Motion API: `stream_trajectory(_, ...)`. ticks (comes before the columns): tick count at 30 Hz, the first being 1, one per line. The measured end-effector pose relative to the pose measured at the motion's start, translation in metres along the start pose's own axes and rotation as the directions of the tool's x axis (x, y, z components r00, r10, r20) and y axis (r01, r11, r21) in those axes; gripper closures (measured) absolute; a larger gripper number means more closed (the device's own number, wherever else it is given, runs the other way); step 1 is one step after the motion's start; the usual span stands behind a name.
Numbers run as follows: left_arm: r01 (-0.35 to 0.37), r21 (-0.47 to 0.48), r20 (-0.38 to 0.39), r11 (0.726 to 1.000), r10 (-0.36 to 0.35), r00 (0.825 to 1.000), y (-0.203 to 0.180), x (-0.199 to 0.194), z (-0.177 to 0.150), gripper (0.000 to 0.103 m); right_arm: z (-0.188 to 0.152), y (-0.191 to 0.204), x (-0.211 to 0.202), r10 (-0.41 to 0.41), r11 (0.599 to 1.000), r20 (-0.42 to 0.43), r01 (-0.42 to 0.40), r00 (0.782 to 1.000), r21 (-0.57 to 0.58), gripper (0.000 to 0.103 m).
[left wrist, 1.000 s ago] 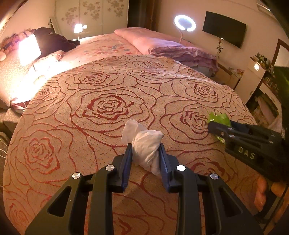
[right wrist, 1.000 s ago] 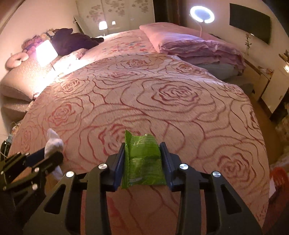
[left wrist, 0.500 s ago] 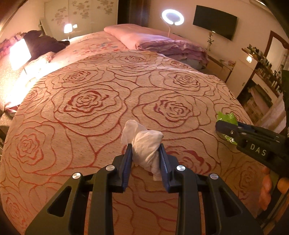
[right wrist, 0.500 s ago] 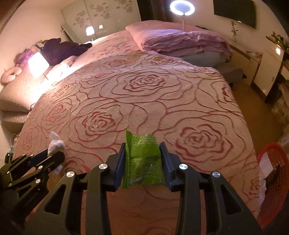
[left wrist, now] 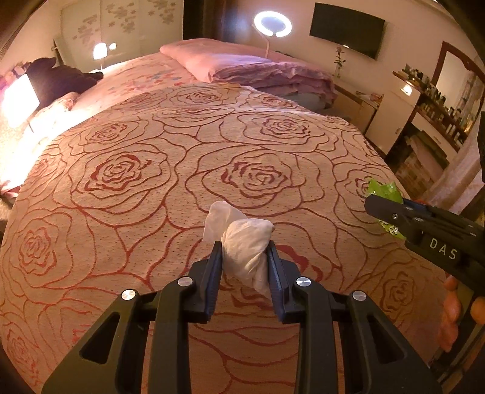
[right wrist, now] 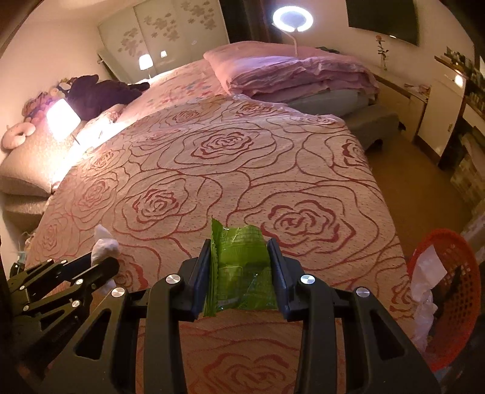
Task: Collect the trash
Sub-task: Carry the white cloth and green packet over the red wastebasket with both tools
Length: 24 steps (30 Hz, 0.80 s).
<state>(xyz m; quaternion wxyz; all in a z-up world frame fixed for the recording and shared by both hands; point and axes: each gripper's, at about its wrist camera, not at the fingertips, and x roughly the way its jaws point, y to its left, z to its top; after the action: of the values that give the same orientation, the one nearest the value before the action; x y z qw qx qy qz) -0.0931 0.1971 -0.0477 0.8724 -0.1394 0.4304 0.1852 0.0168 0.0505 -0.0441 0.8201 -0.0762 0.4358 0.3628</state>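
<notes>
My left gripper [left wrist: 244,257] is shut on a crumpled white tissue [left wrist: 245,242] and holds it above the rose-patterned bedspread [left wrist: 182,169]. My right gripper [right wrist: 239,260] is shut on a green snack wrapper [right wrist: 241,266], also above the bed. The right gripper and its wrapper [left wrist: 383,194] show at the right of the left wrist view. The left gripper with the tissue [right wrist: 104,247] shows at the lower left of the right wrist view. A red mesh basket [right wrist: 454,291] with white paper in it stands on the floor right of the bed.
Folded pink bedding [right wrist: 291,72] lies at the far end of the bed. A lit lamp [right wrist: 62,118] and dark plush toy [right wrist: 97,94] sit at the far left. A ring light [right wrist: 292,18], cabinets [right wrist: 436,109] and cluttered shelves [left wrist: 436,100] line the right wall.
Both grippers have swung to the right along the bed, each keeping its trash. The red basket has come further into the right wrist view.
</notes>
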Motion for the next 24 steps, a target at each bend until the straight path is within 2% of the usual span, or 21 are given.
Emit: stream_trajectory(24,0.04,0.086,-0.016,0.995,-0.039,0.999,-0.041,0.005,0.004,0.076,-0.009,-0.04,-0.02,-0.031,0.997,0.023,0.029,0.999,0.07,0.067)
